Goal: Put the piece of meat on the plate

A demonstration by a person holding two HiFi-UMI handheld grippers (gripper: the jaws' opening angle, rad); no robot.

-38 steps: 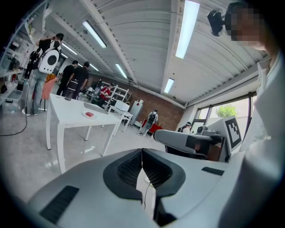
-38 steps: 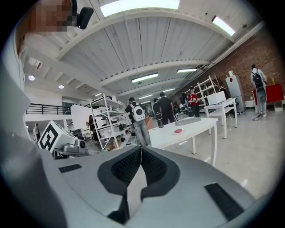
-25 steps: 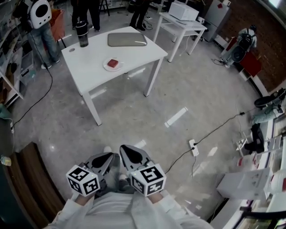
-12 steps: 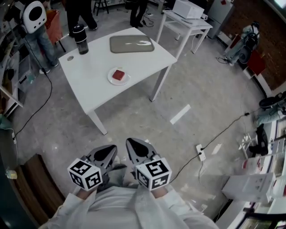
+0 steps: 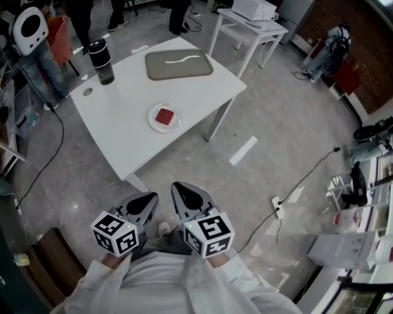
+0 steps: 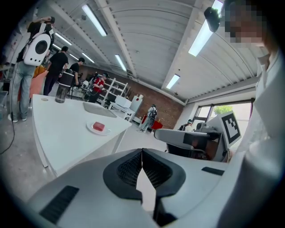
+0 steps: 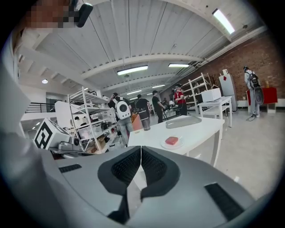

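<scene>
both tongs are held low and side by side over the floor (image 5: 264, 116), the left tongs (image 5: 147, 201) just beside the right tongs (image 5: 182, 194). each pair is clenched, pads meeting, with nothing between them. ahead of the tongs and well apart from them stands the white bench (image 5: 123, 132), its nearest corner pointing toward the left tongs; one long edge runs away ahead and to the right, the other ahead and to the left. open floor lies between the tongs and that corner, and wider open floor spreads to the right of the right tongs, crossed by a cable to a power strip (image 5: 277, 208) and marked by a white strip (image 5: 244, 150). the plate (image 5: 153, 121) sits near the bench edge that faces the tongs, and the piece of meat (image 5: 164, 116) lies in its middle. beyond the plate, toward the far edge, rests a grey tray (image 5: 179, 66) holding a thin pale item too small to tell. a dark tumbler (image 5: 101, 61) stands at the far left corner, with a small round disc (image 5: 88, 92) near it. a second, smaller table (image 5: 249, 27) carrying a white box (image 5: 255, 9) stands farther ahead to the right.
</scene>
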